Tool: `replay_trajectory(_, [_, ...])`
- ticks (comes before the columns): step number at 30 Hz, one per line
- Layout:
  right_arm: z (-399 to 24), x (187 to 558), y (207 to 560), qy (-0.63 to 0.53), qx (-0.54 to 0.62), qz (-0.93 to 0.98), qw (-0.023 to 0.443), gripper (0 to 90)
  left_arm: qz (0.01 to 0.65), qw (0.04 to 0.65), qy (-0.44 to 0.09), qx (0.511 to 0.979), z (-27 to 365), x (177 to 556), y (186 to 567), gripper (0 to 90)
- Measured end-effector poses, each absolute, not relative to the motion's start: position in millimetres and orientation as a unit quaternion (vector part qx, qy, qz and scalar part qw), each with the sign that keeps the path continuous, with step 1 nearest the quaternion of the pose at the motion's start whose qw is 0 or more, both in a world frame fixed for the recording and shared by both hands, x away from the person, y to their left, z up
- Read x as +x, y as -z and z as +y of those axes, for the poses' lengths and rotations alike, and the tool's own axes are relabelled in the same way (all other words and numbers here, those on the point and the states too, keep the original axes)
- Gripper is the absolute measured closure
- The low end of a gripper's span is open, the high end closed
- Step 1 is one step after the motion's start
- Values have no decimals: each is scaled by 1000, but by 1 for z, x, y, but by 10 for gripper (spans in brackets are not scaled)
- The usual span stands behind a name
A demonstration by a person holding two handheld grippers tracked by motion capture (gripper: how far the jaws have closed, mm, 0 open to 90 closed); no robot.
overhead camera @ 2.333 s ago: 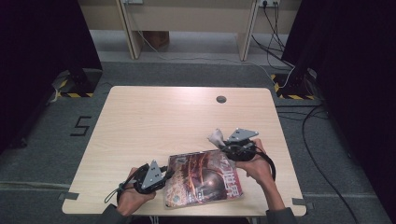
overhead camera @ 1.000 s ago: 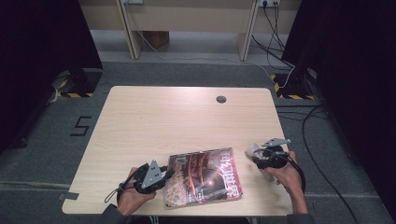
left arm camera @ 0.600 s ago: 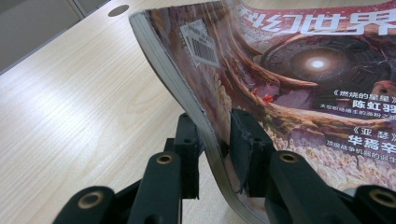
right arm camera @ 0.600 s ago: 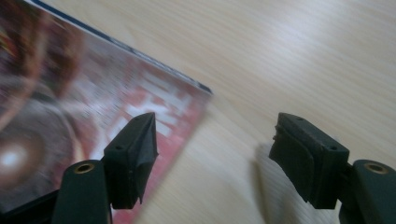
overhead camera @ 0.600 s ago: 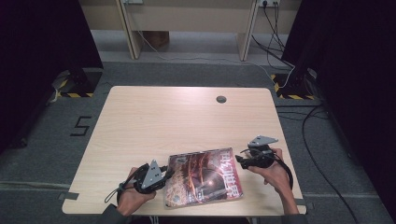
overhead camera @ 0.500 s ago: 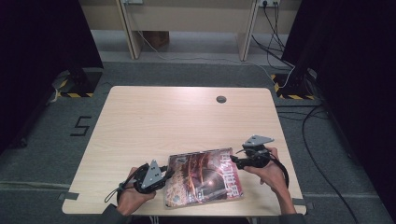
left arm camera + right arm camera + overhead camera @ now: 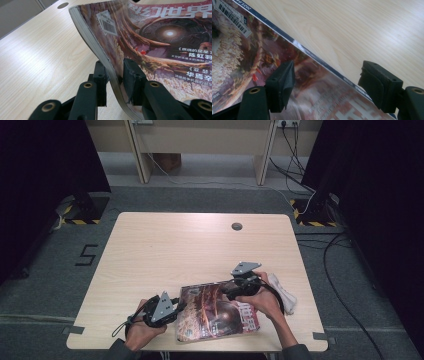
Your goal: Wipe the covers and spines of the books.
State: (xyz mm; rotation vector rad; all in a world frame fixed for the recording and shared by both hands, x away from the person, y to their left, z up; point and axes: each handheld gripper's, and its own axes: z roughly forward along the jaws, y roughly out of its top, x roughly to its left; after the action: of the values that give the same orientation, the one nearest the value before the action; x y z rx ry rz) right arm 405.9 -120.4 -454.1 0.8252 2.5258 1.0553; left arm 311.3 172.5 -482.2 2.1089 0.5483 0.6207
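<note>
A magazine (image 7: 215, 315) with a dark red fantasy cover lies near the table's front edge. My left gripper (image 7: 176, 307) is shut on its left edge. In the left gripper view the pads (image 7: 130, 75) pinch that edge, and the magazine (image 7: 155, 37) curves up off the wood. My right gripper (image 7: 226, 290) hovers over the magazine's far right part. Its jaws have just been opening. In the right gripper view the right gripper (image 7: 327, 75) stands open above the magazine (image 7: 249, 57) and its far edge, with nothing pinched between the fingers.
A white cloth (image 7: 282, 292) lies at the right of the magazine, beside my right hand. The wooden table (image 7: 190, 250) has a round cable hole (image 7: 237, 226) near its far edge. Cables and dark curtains surround the table on the floor.
My right gripper has moved left from the table's right side to above the magazine's far right part. The left gripper and the magazine have stayed put.
</note>
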Motion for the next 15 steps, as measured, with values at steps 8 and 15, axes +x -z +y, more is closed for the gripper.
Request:
replay_trajectory(8, [-97, 418, 463, -357, 258, 890, 118, 267, 226, 424, -240, 843, 174, 313, 484, 723])
replay_trajectory(15, [-89, 416, 468, -353, 238, 899, 101, 316, 226, 422, -243, 844, 174, 314, 484, 723])
